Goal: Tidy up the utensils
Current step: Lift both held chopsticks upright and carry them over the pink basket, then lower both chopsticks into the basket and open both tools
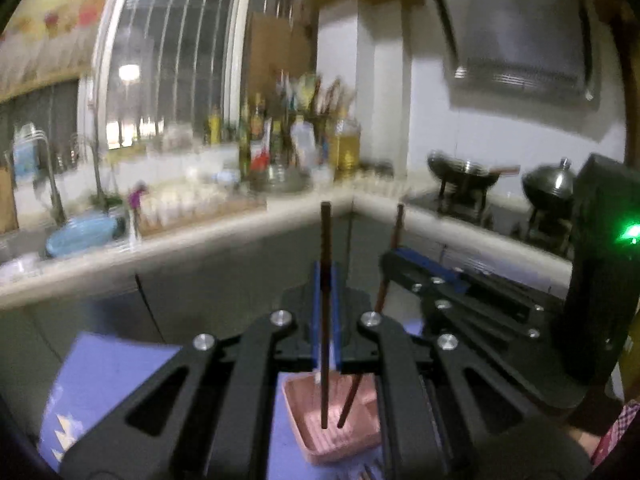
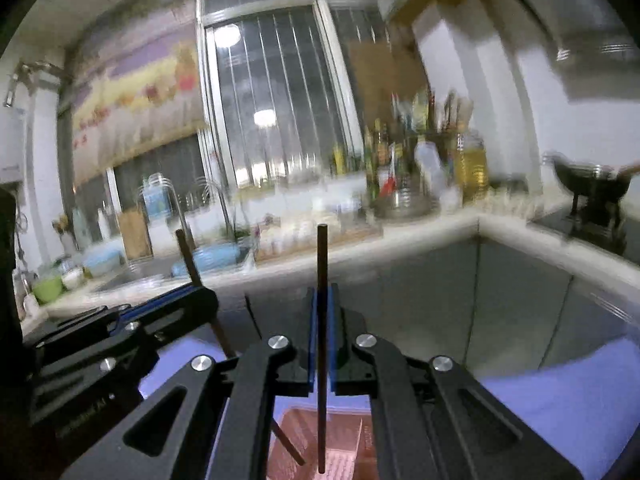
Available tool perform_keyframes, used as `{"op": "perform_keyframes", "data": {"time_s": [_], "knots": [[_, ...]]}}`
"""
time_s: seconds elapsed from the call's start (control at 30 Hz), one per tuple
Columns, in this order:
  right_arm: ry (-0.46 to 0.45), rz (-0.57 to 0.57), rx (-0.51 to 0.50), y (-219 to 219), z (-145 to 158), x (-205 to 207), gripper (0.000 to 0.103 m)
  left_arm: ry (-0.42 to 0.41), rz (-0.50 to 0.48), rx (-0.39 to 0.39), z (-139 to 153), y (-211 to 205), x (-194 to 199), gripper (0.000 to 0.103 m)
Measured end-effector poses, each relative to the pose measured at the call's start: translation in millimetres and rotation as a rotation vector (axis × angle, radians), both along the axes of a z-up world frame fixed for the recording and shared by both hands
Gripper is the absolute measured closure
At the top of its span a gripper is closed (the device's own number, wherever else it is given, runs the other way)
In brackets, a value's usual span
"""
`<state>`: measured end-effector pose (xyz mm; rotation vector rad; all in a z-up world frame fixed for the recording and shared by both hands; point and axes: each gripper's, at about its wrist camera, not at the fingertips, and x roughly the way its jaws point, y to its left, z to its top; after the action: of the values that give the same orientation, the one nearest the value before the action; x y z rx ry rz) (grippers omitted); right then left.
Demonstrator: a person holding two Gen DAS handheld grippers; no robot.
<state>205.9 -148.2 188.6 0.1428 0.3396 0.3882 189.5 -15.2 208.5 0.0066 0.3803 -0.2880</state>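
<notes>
Each hand-held gripper, left [image 1: 326, 280] and right [image 2: 321, 304], pinches one upright chopstick [image 1: 325, 312] over the pink tray [image 1: 356, 446] at lower centre; tilted release risks tips missing it.

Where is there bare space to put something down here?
The purple cloth left of the pink tray looks bare, as does the cloth right of it. The tray is occupied: each hand-held gripper holds a chopstick standing in it. The back counter is crowded with bottles.
</notes>
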Motion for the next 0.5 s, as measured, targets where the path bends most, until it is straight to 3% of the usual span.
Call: {"op": "perform_keyframes", "data": {"time_s": [0.17,0.3,0.33,0.37,0.4,0.5], "knots": [[0.236,0.032,-0.028,4.4,-43.8,42.5,0.098,0.206,0.042,-0.012,-51.9,-0.9,36.1,0.098],[0.25,0.042,-0.011,8.2,-46.5,44.2,0.098,0.231,0.098,-0.011,-71.5,-0.9,43.8,0.097],[0.246,0.049,-0.001,9.2,-47.0,42.6,0.097,0.253,0.093,-0.017,-76.6,-1.9,46.3,0.087],[0.241,0.053,-0.001,10.2,-46.7,41.3,0.097,0.261,0.097,-0.02,-78.8,-1.4,47.4,0.068],[0.237,0.059,-0.006,11.6,-47.0,40.5,0.097,0.26,0.11,-0.02,-79.9,-0.8,46.5,0.06],[0.22,0.063,-0.006,13.4,-46.1,32.9,0.094,0.212,0.15,-0.005,-77.9,1.3,38.1,0.056]]}}
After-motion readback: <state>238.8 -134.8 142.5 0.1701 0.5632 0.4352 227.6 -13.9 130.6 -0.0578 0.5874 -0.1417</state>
